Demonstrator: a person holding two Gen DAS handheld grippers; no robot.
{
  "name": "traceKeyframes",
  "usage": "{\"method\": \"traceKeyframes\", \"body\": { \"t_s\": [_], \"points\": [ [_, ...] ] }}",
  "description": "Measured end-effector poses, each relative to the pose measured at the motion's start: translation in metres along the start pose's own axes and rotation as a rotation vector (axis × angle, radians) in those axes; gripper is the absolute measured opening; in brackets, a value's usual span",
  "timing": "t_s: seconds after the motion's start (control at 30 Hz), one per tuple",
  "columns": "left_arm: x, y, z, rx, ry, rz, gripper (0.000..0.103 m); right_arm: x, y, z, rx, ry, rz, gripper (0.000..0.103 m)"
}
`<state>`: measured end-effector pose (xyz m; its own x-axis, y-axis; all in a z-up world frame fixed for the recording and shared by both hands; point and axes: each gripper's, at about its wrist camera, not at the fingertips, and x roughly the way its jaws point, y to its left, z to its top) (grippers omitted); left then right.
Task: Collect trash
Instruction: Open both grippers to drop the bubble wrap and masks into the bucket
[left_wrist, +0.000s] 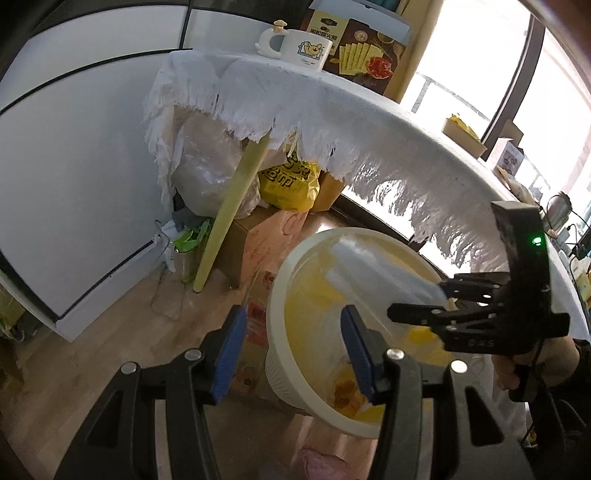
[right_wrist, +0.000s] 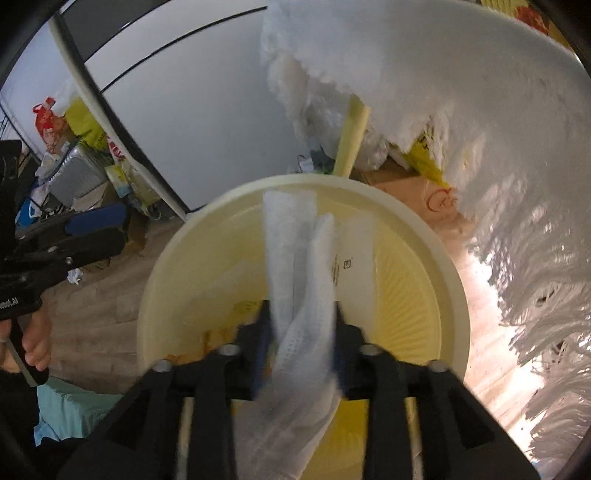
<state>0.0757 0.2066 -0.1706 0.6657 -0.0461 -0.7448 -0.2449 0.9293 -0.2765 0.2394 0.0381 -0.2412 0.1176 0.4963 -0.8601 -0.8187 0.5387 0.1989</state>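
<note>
A cream waste bin (left_wrist: 280, 354) lined with clear plastic holds yellow scraps; it also shows in the right wrist view (right_wrist: 454, 280). My left gripper (left_wrist: 291, 354) is open, its blue pads straddling the bin's near rim, one pad outside and one inside. My right gripper (right_wrist: 301, 328) is shut on a white crumpled paper towel (right_wrist: 295, 258) and holds it over the bin's opening. In the left wrist view the right gripper (left_wrist: 439, 302) reaches in from the right with the towel (left_wrist: 373, 266) above the bin.
A round table with a fringed white cloth (left_wrist: 332, 110) overhangs the bin and carries a mug (left_wrist: 304, 48) and snack boxes (left_wrist: 365, 55). Bags and cartons (left_wrist: 288, 184) lie under it by a yellow table leg (left_wrist: 236, 199). Wooden floor and white wall stand at left.
</note>
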Motion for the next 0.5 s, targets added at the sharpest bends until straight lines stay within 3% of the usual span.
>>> {"method": "traceKeyframes", "body": {
  "t_s": [0.1, 0.5],
  "points": [
    [-0.001, -0.002, 0.0, 0.0, -0.004, -0.004, 0.053, -0.012, -0.002, -0.004, 0.015, -0.022, 0.007, 0.046],
    [-0.021, -0.011, 0.0, 0.009, -0.037, -0.017, 0.053, -0.05, 0.005, -0.022, 0.004, -0.071, 0.071, 0.046]
  ]
}}
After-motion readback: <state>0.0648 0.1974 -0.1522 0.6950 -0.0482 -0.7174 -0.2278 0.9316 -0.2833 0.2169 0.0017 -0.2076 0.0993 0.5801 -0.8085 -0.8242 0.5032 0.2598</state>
